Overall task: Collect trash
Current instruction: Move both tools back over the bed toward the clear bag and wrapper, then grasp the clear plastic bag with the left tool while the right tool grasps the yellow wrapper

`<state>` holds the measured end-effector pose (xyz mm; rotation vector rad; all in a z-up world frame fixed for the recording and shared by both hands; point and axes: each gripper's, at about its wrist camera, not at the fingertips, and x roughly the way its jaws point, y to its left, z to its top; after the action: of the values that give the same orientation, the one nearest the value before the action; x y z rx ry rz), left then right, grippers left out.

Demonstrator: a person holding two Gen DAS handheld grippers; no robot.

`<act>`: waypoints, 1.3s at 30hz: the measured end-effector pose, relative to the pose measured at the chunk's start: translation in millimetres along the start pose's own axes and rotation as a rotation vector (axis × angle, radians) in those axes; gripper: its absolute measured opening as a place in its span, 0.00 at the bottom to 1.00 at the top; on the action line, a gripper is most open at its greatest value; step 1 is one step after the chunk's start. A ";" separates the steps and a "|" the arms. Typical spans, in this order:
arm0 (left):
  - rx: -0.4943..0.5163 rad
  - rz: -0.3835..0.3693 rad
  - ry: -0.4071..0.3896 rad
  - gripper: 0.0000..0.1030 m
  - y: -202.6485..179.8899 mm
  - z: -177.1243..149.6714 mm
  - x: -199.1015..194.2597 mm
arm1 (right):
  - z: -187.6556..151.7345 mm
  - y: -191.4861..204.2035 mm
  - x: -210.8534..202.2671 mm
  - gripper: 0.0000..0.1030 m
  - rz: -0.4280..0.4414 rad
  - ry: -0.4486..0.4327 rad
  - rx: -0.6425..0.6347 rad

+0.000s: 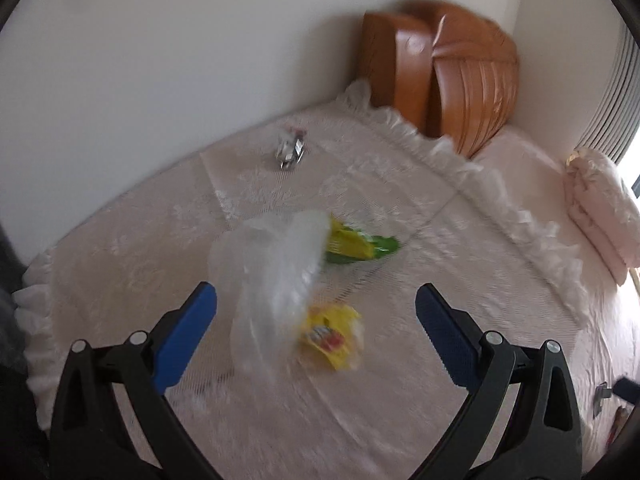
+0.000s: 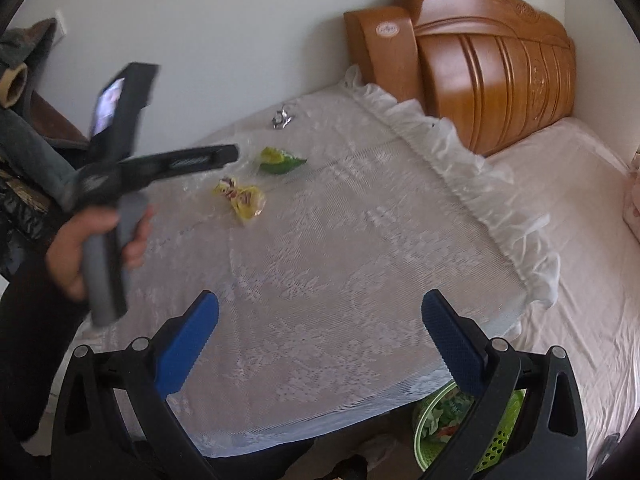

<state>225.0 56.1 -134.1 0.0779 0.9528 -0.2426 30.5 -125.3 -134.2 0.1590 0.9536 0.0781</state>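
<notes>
On a table with a white lace cloth [image 2: 340,264] lie a yellow wrapper [image 1: 332,336] [image 2: 242,198], a green-yellow snack bag [image 1: 360,246] [image 2: 280,162], a clear plastic bag [image 1: 272,276] and a crumpled silver foil piece [image 1: 290,146] [image 2: 282,118]. My left gripper [image 1: 316,316] is open, its blue pads on either side of the clear bag and yellow wrapper, above them. It also shows in the right wrist view [image 2: 168,164], held by a hand. My right gripper [image 2: 320,320] is open and empty over the table's near part.
A green basket [image 2: 480,424] with trash in it stands on the floor under the table's near right corner. A wooden headboard [image 2: 488,64] and a bed with a pink sheet [image 2: 572,240] lie to the right. A white wall is behind the table.
</notes>
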 end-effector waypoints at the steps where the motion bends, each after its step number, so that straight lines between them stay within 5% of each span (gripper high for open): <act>1: 0.003 0.001 0.024 0.92 5.0 2.9 12.6 | 0.8 1.1 4.6 0.98 -0.002 0.010 0.003; 5: 0.003 -0.043 0.087 0.62 25.7 5.0 38.0 | 3.8 10.5 25.7 0.98 0.012 0.052 -0.001; 8: -0.091 -0.127 0.104 0.47 49.9 2.1 41.1 | 11.6 23.5 44.5 0.98 0.045 0.081 -0.061; 15: -0.194 -0.214 0.075 0.45 78.5 -9.6 31.6 | 49.8 71.3 103.4 0.96 0.048 0.097 -0.368; 23: -0.222 -0.180 0.044 0.45 96.4 -14.0 21.2 | 83.7 121.9 169.4 0.85 0.054 0.114 -0.636; 28: -0.223 -0.147 0.033 0.39 107.1 -17.4 15.6 | 91.0 134.8 193.9 0.84 0.049 0.123 -0.688; 32: -0.246 -0.124 0.029 0.36 116.4 -22.4 11.2 | 95.4 136.4 213.7 0.63 0.068 0.177 -0.660; 35: -0.254 -0.118 0.021 0.35 120.0 -27.4 4.4 | 97.3 131.7 221.2 0.41 0.079 0.203 -0.619; 37: -0.248 -0.108 0.010 0.34 120.4 -30.4 -2.5 | 98.8 126.3 219.6 0.18 0.096 0.206 -0.581; 39: -0.242 -0.102 -0.001 0.33 119.2 -32.4 -9.2 | 100.1 118.2 214.9 0.15 0.113 0.213 -0.533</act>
<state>222.6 178.9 -150.2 -0.1934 0.9805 -0.2198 236.6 10.4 -230.3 -0.2936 1.1035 0.4559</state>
